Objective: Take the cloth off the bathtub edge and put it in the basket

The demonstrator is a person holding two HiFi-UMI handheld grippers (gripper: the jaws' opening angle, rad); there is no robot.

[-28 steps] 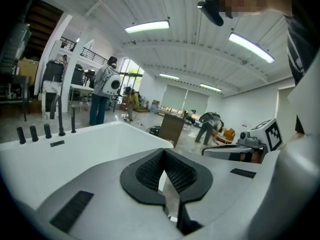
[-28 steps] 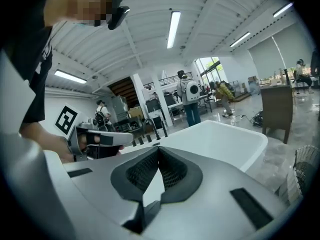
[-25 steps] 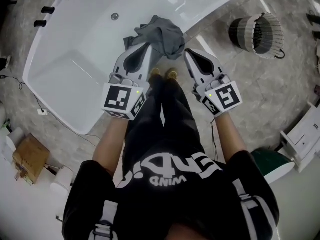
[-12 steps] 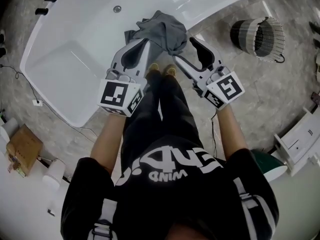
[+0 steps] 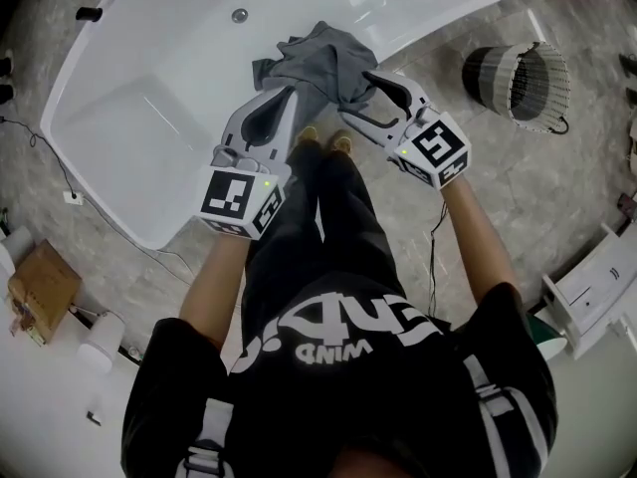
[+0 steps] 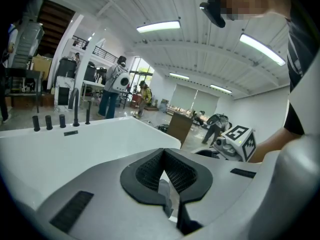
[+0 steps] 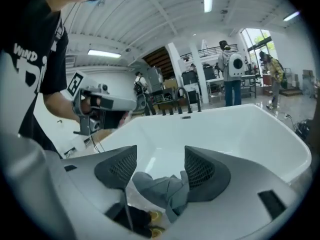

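Cloth [image 5: 323,63] lies bunched on the near edge of the bathtub [image 5: 149,78]. My right gripper [image 7: 160,156] has just been opening its jaws, and they stand wide with the cloth between them, not pinched. My left gripper [image 6: 163,154] is clenched with its tip beside the cloth, and the basket [image 5: 518,78] stands well apart on the floor.

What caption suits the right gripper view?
Right gripper, jaws just opened, with the grey cloth between them on the bathtub edge.
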